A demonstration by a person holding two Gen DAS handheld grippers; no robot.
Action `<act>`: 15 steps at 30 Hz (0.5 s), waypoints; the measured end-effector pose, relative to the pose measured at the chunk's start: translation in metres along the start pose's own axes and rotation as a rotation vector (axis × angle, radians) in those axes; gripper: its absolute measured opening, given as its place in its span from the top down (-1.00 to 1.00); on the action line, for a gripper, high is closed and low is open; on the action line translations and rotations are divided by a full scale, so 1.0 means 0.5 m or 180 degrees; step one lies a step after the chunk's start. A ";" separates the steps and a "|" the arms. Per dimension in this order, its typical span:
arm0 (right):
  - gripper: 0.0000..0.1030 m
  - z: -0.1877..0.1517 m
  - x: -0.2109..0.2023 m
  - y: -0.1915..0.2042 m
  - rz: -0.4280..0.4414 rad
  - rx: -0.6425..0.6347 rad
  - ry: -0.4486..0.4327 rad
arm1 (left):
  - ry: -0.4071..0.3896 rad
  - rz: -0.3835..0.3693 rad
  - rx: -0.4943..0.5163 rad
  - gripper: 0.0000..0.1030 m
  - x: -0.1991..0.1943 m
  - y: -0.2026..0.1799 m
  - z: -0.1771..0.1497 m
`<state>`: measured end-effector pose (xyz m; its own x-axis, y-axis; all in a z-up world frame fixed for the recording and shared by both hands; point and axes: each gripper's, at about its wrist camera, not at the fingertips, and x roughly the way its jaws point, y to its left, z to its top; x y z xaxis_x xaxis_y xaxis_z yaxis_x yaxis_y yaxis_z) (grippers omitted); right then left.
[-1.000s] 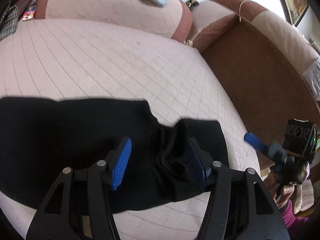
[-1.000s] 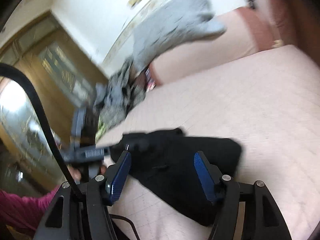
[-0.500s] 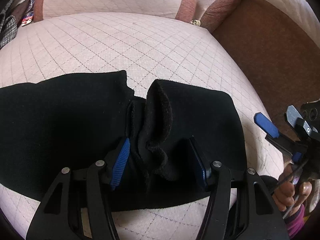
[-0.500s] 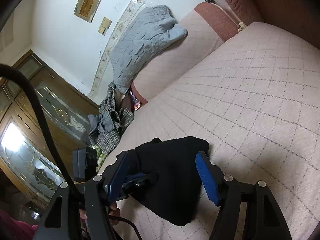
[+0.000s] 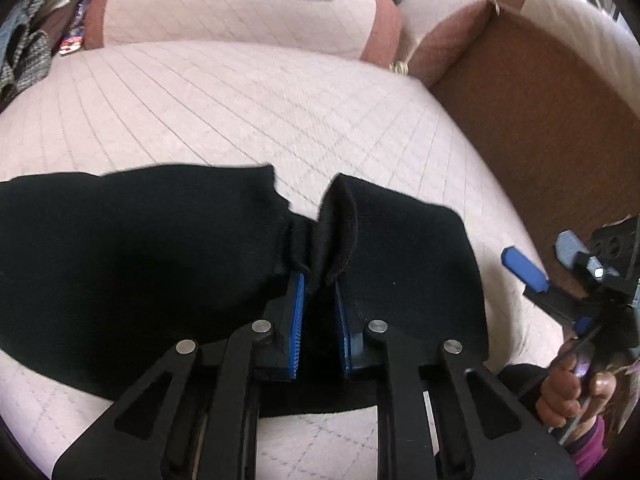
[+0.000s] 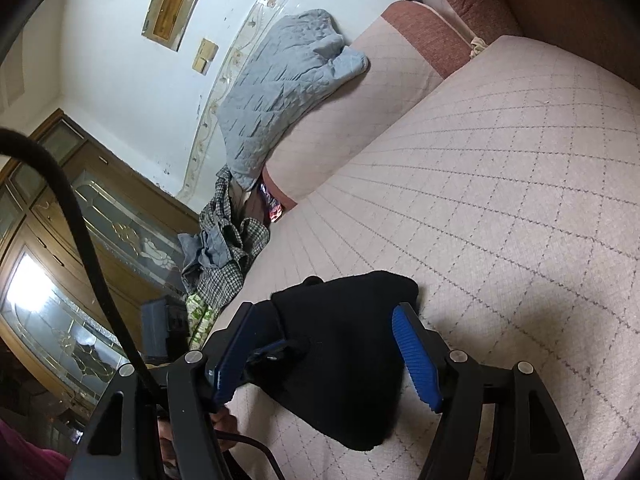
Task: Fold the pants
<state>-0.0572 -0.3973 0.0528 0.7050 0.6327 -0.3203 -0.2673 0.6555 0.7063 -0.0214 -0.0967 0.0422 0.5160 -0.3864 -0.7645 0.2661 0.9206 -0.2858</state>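
Black pants [image 5: 140,248] lie across the pink quilted sofa seat [image 5: 240,112] with a raised fold near their middle. My left gripper [image 5: 319,300] is shut on that bunched fold of the pants. The right gripper [image 5: 524,272] shows at the right edge of the left wrist view, off the end of the pants. In the right wrist view the right gripper [image 6: 328,356] is open, its blue pads either side of the near end of the pants [image 6: 344,352]. The left gripper's fingers [image 6: 272,354] show there on the cloth.
A grey quilted blanket [image 6: 280,92] lies over the sofa back. A pile of checked clothes [image 6: 224,248] sits at the sofa's far end. A brown armrest panel [image 5: 540,112] bounds the seat on the right. A wooden cabinet [image 6: 60,280] stands beyond the sofa.
My left gripper has closed on the raised fold of the pants. The right gripper has stayed open and moved in over the end of the pants.
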 end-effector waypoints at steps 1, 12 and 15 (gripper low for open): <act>-0.31 0.002 0.001 -0.003 -0.0023 -0.0007 0.0005 | -0.0032 0.0063 0.0005 0.77 -0.006 0.008 -0.002; -0.31 -0.023 0.093 0.099 -0.1238 -0.0936 0.0329 | 0.0065 0.0246 -0.0077 0.78 0.013 0.060 -0.019; -0.27 -0.033 0.121 0.120 -0.1267 -0.1124 0.0446 | 0.0027 0.0147 -0.0107 0.78 0.001 0.061 -0.016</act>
<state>-0.0416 -0.3128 0.0652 0.7088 0.3408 -0.6176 -0.2192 0.9386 0.2664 -0.0194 -0.0684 0.0286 0.5201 -0.3432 -0.7821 0.2145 0.9388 -0.2694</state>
